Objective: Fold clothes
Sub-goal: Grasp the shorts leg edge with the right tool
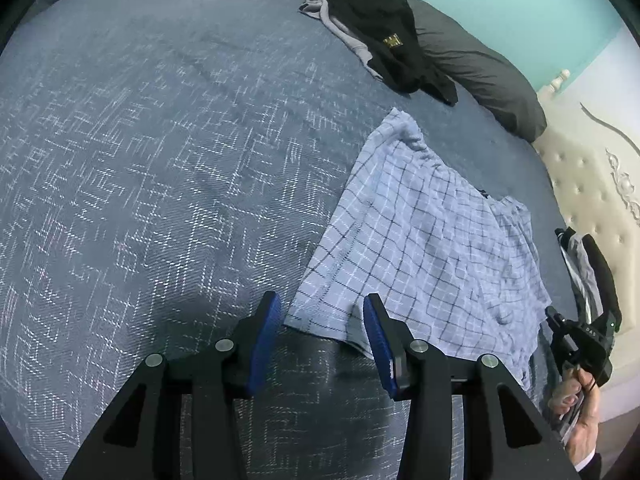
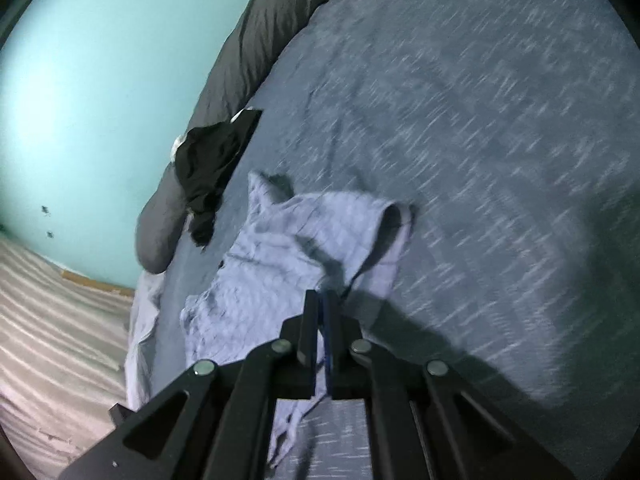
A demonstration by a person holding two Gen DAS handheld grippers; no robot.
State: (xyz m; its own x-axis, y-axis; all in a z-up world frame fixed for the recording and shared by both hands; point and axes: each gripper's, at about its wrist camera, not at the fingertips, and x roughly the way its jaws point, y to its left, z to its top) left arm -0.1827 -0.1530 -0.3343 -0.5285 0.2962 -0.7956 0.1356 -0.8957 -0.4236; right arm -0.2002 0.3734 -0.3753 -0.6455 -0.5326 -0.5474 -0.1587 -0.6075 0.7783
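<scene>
Light blue checked shorts (image 1: 432,240) lie spread on the right part of the bed. My left gripper (image 1: 322,306) is open just above the bedcover. The near left corner of the shorts lies between its blue pads (image 1: 264,344), and neither pad presses on it. In the right wrist view the shorts (image 2: 280,248) are rumpled and pulled up at one edge. My right gripper (image 2: 324,298) is shut on that edge, with a strip of the cloth hanging down between its fingers. A hand (image 1: 580,400) holds the right gripper at the far right of the left wrist view.
The bed has a dark blue patterned cover (image 1: 160,160). A black garment (image 1: 392,40) on a grey one lies at the far side against a dark grey pillow (image 1: 480,68). A cream tufted headboard (image 1: 592,184) and a turquoise wall (image 2: 100,80) border the bed.
</scene>
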